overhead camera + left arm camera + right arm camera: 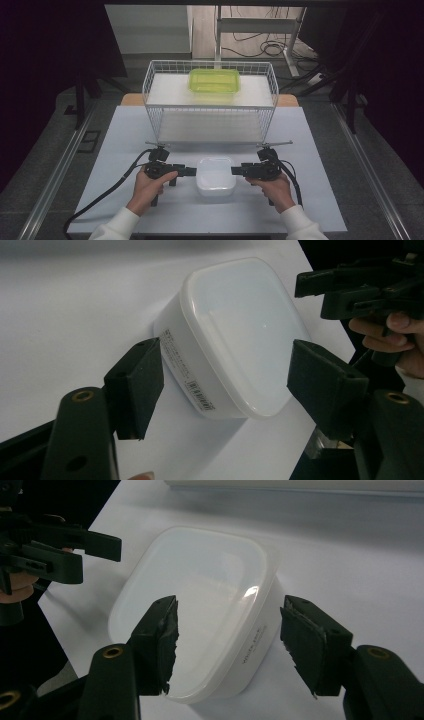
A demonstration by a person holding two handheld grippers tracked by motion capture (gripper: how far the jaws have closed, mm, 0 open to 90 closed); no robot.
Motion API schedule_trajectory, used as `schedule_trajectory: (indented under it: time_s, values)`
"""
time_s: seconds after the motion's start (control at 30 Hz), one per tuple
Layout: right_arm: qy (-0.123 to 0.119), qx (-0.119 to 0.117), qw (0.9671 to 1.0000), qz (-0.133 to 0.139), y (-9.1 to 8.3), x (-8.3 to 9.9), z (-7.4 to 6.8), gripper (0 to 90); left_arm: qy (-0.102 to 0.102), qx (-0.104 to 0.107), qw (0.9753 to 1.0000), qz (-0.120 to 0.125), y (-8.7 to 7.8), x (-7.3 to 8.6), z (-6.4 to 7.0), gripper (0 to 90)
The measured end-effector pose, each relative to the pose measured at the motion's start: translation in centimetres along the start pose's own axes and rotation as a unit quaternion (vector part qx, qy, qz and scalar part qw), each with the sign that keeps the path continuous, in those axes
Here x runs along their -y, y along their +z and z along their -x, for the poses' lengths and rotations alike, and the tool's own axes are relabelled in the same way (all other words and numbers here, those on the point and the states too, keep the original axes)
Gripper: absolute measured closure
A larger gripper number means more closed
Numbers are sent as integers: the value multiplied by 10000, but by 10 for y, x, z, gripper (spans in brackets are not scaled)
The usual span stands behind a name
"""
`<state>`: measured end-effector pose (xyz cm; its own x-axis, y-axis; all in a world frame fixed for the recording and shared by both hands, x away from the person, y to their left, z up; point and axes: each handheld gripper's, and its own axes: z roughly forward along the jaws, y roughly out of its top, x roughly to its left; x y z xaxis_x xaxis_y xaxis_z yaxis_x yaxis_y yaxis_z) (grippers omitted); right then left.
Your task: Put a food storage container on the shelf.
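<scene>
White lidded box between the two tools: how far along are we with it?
Done: the left tool and right tool flank the white box on the table, jaws open. In hand: lining up the grasp; neither clamps it yet. Left: closing on it and lifting, perhaps toward the wire rack holding the green tray.

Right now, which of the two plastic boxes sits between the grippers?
The white box on the table, between both open grippers; the green box sits far back on top of the wire rack.
</scene>
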<state>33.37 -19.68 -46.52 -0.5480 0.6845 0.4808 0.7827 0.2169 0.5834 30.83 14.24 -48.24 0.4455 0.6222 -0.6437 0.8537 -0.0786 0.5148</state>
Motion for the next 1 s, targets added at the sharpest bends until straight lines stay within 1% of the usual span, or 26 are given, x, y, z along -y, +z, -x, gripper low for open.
schedule_trajectory:
  time_s: [0.07, 0.13, 0.2, 0.3, 0.33, 0.37, 0.4, 0.43, 0.53, 0.57, 0.67, 0.7, 0.77, 0.8, 0.83, 0.87, 0.9, 0.93, 0.97, 1.0]
  values:
    - [-11, -5, 10000, -25, 1, 0, 0, 411, -14, 13, 10000, -4, 1, 0, 0, 300]
    - [0, -4, 10000, -79, 5, 1, 0, 428, -104, 92, 9999, -21, 3, 1, -1, 306]
    - [-3, -6, 10000, -86, 6, 1, 0, 433, -128, 122, 9998, -39, 4, 1, -1, 313]
    - [96, -58, 9998, -144, 8, 2, 3, 457, -222, 147, 9996, -120, 10, 2, -4, 330]
    - [96, -58, 9998, -144, 8, 2, 3, 457, -222, 147, 9996, -120, 10, 2, -4, 343]
    - [153, -65, 9997, -162, 9, 3, 4, 469, -296, 142, 9994, -130, 12, 3, -5, 353]
    - [169, -74, 9997, -159, 9, 3, 5, 474, -296, 142, 9994, -130, 12, 3, -5, 361]
    - [179, -85, 9997, -155, 9, 3, 5, 480, -345, 185, 9991, -158, 14, 3, -6, 368]
    - [214, -106, 9996, -149, 9, 3, 6, 491, -395, 219, 9988, -165, 17, 3, -7, 390]
    - [241, -142, 9995, -171, 10, 3, 6, 506, -424, 259, 9986, -194, 18, 3, -7, 399]
    - [308, -202, 9991, -196, 11, 4, 7, 525, -414, 304, 9985, -204, 20, 3, -8, 448]
    - [347, -238, 9989, -221, 12, 4, 8, 537, -421, 345, 9983, -209, 20, 3, -8, 448]
    - [436, -309, 9983, -240, 13, 4, 10, 559, -475, 427, 9977, -222, 21, 3, -9, 487]
    - [522, -303, 9978, -285, 14, 4, 10, 586, -484, 490, 9973, -244, 23, 3, -10, 538]
    - [543, -306, 9975, -318, 14, 5, 11, 610, -482, 484, 9973, -253, 24, 3, -10, 564]
    - [543, -306, 9975, -318, 14, 5, 11, 610, -482, 484, 9973, -253, 24, 3, -10, 585]
    - [623, -405, 9966, -354, 16, 6, 12, 632, -443, 394, 9979, -270, 25, 5, -10, 620]
    - [623, -405, 9966, -354, 16, 6, 12, 632, -443, 394, 9979, -270, 25, 5, -10, 641]
    - [661, -411, 9963, -371, 16, 6, 12, 642, -395, 394, 9981, -269, 24, 5, -10, 646]
    - [661, -411, 9963, -371, 16, 6, 12, 642, -395, 394, 9981, -269, 24, 5, -10, 653]
